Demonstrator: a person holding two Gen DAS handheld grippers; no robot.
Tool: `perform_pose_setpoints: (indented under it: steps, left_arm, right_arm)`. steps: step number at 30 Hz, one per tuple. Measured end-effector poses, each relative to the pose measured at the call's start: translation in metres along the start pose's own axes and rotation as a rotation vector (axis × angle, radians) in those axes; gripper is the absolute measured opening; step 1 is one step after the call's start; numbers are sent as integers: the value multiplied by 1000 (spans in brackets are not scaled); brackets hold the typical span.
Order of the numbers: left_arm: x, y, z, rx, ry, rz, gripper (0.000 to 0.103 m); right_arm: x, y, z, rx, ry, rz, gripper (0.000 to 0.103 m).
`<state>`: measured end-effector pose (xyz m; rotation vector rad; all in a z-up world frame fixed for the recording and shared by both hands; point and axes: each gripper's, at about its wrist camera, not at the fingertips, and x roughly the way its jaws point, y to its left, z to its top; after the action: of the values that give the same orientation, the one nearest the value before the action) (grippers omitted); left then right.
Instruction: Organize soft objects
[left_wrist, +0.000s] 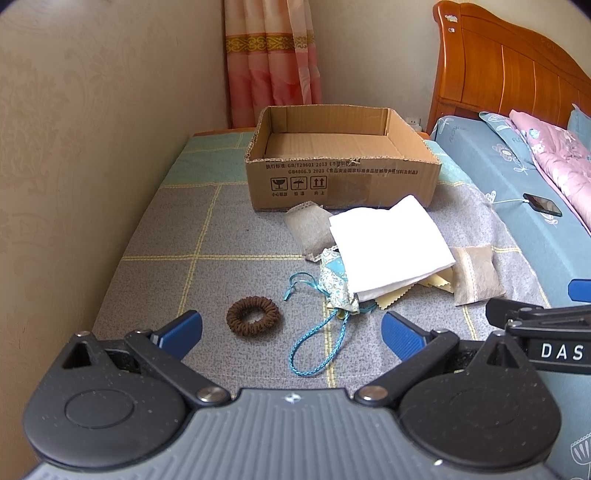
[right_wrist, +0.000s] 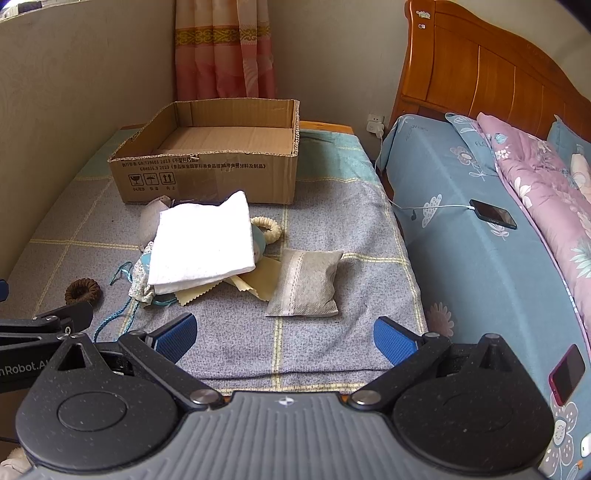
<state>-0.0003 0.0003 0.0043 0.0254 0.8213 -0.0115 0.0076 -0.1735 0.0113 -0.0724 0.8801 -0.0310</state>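
"DAS" lettering (left_wrist: 561, 351) beside left gripper (left_wrist: 291, 332)

Each tool has a grey ribbed housing with a small emblem at its front edge, flanked by two round black speckled discs. Black link arms with silver pivot screws run out to blue textured finger pads: left tool (left_wrist: 291, 332), right tool (right_wrist: 284, 338). White lettering "DAS" marks the right tool's side, "nRobot.A" the left's.
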Motion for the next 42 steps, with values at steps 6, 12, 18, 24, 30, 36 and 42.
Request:
perform_pose_setpoints:
  steps: [6, 12, 18, 24, 30, 36, 42]
  left_arm:
    - [-1, 0, 1, 1, 1, -1, 102]
    - [-1, 1, 2, -1, 0, -3, 102]
    - [-1, 1, 2, -1, -2, -2, 102]
    - [0, 1, 3, 0, -3, -3, 102]
    - [0, 1, 4, 5, -8, -7, 102]
    - [2, 2, 3, 16, -16, -10, 102]
    - [3, 4, 5, 32, -31, -21, 102]
  right_arm:
    - [0, 0, 0, 0, 0, 0, 103]
    - [0, 0, 0, 0, -1, 0, 103]
    - [-1, 0, 1, 0, -2, -1, 103]
    - [-1, -1, 2, 1, -4, 0, 103]
    - [-2, -1, 2, -3, -8, -5, 103]
    - [-1, 1, 3, -6, -9, -4, 103]
    - [0, 3, 4, -14, -19, -2, 103]
